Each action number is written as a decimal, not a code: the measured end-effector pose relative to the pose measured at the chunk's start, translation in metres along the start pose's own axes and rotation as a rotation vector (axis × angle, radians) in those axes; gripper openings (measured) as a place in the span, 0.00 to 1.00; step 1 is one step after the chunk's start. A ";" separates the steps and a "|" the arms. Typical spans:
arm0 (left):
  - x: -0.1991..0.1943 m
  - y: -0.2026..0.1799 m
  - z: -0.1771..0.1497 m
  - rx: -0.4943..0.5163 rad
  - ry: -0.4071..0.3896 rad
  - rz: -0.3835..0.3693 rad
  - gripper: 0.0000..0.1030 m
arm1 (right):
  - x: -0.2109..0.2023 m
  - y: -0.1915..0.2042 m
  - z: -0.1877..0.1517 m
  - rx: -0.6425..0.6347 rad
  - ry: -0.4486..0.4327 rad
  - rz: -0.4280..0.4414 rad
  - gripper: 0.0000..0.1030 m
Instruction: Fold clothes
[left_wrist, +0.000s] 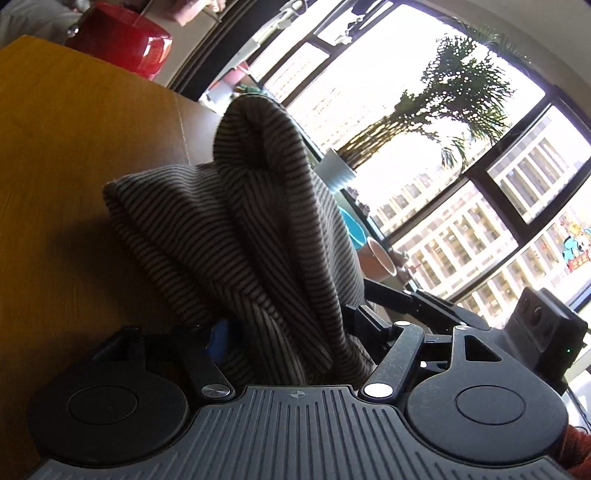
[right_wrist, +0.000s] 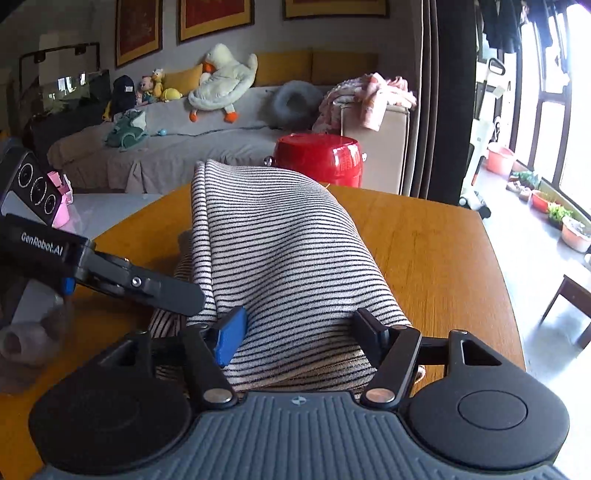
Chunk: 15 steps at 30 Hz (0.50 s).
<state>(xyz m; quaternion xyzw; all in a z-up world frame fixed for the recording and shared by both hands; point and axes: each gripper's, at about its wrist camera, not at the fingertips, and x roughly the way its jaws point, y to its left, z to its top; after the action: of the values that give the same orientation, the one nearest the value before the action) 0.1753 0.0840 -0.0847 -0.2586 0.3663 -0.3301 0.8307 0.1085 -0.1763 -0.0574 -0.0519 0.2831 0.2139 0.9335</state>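
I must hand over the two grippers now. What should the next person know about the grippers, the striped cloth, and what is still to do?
Left gripper: jaws apart, the striped cloth bunched between them; whether the pads press it I cannot tell.
Right gripper: jaws spread wide across the cloth's near edge, not clearly pinching.
The cloth lies on the wooden table, doubled over in layers but humped, not flat. A red pot stands beyond it.
Done: at least one fold.
Left: flatten it, probably fold once more, and tidy the edges.

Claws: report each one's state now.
Left claw: open, striped garment between its fingers, not clamped.
Right claw: open around the same garment.
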 end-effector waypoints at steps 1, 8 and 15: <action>-0.006 0.001 0.001 0.002 -0.016 0.006 0.72 | -0.001 -0.001 0.001 0.002 0.001 0.001 0.63; -0.033 0.005 -0.004 0.001 -0.079 0.092 0.63 | -0.009 0.009 0.016 -0.069 -0.012 -0.005 0.63; -0.018 0.002 -0.008 0.075 -0.033 0.133 0.53 | -0.006 0.046 0.047 -0.226 -0.079 0.029 0.65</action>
<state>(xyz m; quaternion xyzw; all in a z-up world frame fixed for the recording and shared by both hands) 0.1601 0.0967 -0.0830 -0.2076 0.3561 -0.2832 0.8659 0.1076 -0.1265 -0.0137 -0.1442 0.2207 0.2598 0.9290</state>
